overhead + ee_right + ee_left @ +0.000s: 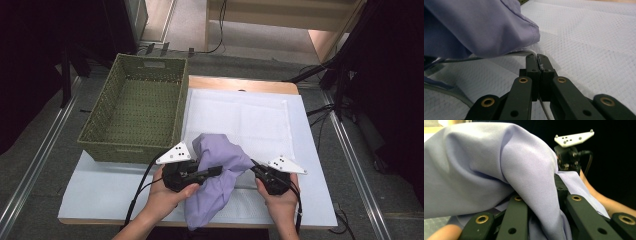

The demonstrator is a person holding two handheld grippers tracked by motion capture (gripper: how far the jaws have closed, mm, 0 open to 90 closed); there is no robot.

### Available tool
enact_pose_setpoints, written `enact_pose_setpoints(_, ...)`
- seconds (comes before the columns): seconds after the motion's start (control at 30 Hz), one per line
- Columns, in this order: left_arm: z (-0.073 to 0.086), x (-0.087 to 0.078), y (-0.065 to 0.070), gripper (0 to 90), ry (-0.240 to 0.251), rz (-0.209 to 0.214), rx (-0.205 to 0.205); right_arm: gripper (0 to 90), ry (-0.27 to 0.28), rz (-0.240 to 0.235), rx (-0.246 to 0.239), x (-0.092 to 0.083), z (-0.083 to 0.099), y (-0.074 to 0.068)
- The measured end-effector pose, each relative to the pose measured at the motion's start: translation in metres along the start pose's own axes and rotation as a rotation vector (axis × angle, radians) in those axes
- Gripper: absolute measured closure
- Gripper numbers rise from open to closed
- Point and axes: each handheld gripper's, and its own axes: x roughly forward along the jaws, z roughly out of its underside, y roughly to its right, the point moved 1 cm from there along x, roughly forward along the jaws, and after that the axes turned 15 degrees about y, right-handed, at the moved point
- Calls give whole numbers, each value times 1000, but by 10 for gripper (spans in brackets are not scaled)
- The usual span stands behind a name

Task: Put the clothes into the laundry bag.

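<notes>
One white quilted mat (240, 120) on table, far half bare. One green woven rectangular basket (137, 107) far left, overhanging table's left edge. One crumpled lilac cloth (220, 170) near centre. Two grippers: left gripper (212, 172) clamped on cloth fold; right gripper (537, 60) jaws together, pinching thin cloth edge.

Folds and frame edges keep things from us

In the left gripper view the lilac cloth (486, 167) drapes over our left gripper (541, 202), so we cannot see its jaw tips. In the high view the cloth's lower end and our forearms run off the bottom edge.
</notes>
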Motion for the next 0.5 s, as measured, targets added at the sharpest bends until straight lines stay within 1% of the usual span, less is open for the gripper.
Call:
enact_pose_setpoints(0.07,4,-2,0,791,-8,8,16,897,5,6,14,0,-1,2)
enact_pose_setpoints(0.13,8,-4,0,790,-18,16,21,897,6,8,25,0,-1,4)
enact_pose_setpoints(0.17,10,-6,0,790,-26,25,18,897,7,9,32,0,-1,5)
enact_pose_setpoints(0.2,12,-7,0,790,-29,25,17,897,8,7,35,1,0,6)
enact_pose_setpoints(0.27,18,-10,-1,790,-36,29,3,897,9,11,43,1,0,7)
enact_pose_setpoints(0.33,22,-11,-2,790,-53,33,-3,897,9,13,45,2,-1,9)
enact_pose_setpoints(0.37,24,-11,-3,790,-60,40,-8,897,12,15,49,2,-1,9)
enact_pose_setpoints(0.4,28,-10,-2,790,-80,55,-7,897,16,13,46,2,-1,9)
enact_pose_setpoints(0.43,31,-9,-1,790,-93,62,-3,897,15,14,55,2,-2,9)
enact_pose_setpoints(0.47,34,-7,1,790,-100,71,1,897,18,13,52,2,-2,10)
enact_pose_setpoints(0.5,38,-5,3,789,-120,91,7,897,20,13,53,2,-3,10)
